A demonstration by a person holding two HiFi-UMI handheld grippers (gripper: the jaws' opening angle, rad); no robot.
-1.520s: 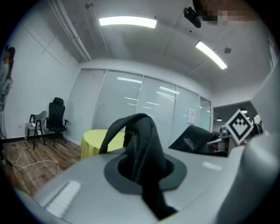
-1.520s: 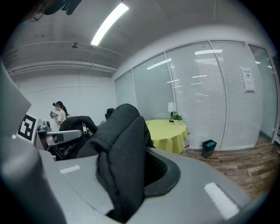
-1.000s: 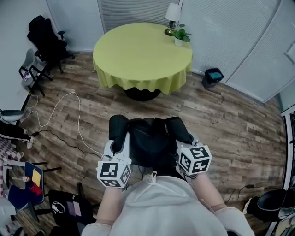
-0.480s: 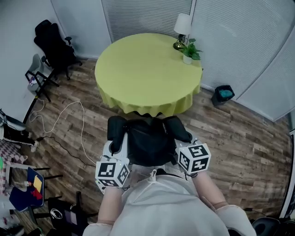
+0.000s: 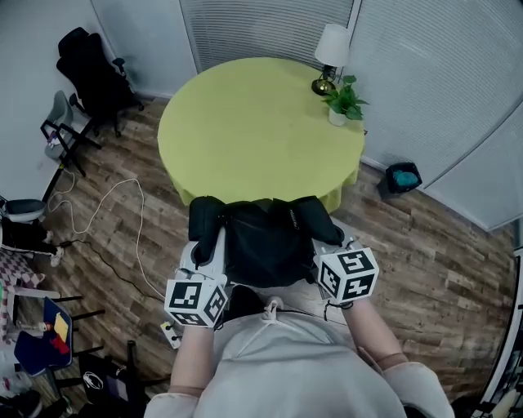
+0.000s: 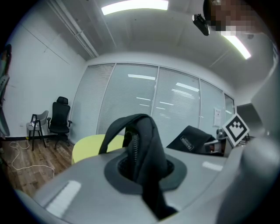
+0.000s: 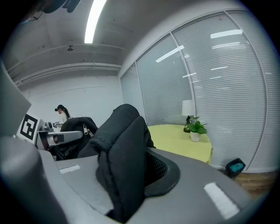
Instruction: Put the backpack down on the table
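As the bench (image 5: 245,114) has been drawn closer than a second ago, the backpack (image 5: 265,245) is now carried in the air at its near edge, a strap clenched in the jaws of the left gripper (image 5: 206,249) and right gripper (image 5: 325,245) alike; setting down is judged imminent

Wood-plank floor (image 5: 425,245), slatted blinds (image 5: 261,28) behind, a black office chair (image 5: 88,69) by the left wall.

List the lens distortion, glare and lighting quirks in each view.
Head view: wide-angle bend curves the white window blinds behind the round yellow-green table; light even. Left gripper view: dark fisheye corners, ceiling strip light glaring. Right gripper view: same dark corners, black padded backpack strap looming large in the foreground.
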